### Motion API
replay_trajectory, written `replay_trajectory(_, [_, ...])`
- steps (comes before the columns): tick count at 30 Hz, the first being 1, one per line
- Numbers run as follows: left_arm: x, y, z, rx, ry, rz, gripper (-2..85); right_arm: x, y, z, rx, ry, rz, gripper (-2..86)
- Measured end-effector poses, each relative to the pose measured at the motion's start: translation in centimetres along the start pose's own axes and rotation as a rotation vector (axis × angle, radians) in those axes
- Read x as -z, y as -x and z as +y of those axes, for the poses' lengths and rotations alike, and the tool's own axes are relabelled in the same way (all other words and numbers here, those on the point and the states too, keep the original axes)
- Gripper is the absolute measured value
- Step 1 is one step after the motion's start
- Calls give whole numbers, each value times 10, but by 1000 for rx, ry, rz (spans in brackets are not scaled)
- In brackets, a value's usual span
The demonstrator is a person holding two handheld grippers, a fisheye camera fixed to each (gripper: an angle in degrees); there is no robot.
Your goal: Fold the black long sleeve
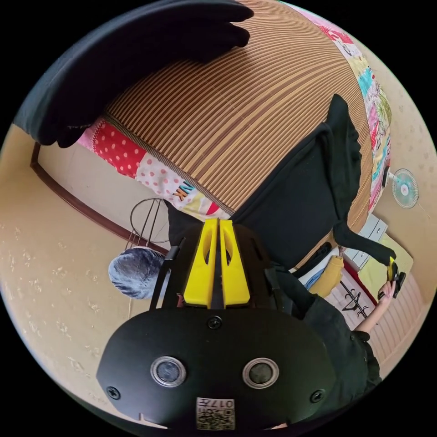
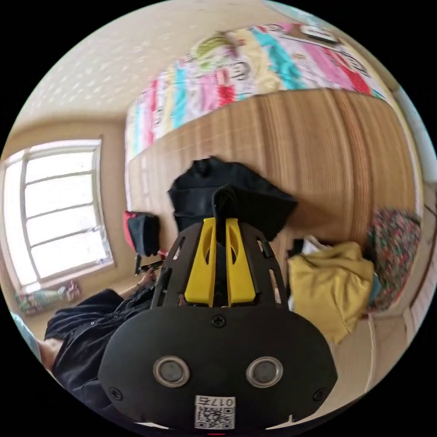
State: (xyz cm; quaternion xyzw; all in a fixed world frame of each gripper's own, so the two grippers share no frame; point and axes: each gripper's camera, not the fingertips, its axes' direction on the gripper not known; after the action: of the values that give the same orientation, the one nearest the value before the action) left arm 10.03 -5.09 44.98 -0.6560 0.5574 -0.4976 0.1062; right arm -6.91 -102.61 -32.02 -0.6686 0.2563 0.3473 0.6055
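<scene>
Right gripper view: the right fingers point(image 2: 221, 223) pinch the sleeve point(image 2: 224, 193) of the black shirt point(image 2: 227, 200), lifting it off the mat point(image 2: 327, 150), probably to fold it inward. Left fingers point(image 1: 217, 227) meet, apparently gripping the shirt's near edge at the mat's edge.

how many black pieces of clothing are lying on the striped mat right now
2. One black long sleeve lies spread on the mat, a sleeve pulled out by the right gripper. Another black garment lies at the mat's far end. More may be hidden.
</scene>
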Motion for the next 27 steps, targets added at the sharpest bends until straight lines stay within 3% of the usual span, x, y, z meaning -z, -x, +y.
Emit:
replay_trajectory(4, [9,5,2,-41,3,16,9,-84,90,-44,338,48,-310,86])
replay_trajectory(7, [22,1,5,-99,-11,40,37,-110,99,-42,393,41,-442,90])
replay_trajectory(11, [29,-9,11,-238,7,23,48,-126,46,-22,249,41,-279,80])
replay_trajectory(19, [-9,-9,30,-392,139,-156,70,-191,-150,60,-190,313,184,78])
replay_trajectory(27, [-39,-20,29,-529,211,-327,88,-275,-244,136,-271,559,206,92])
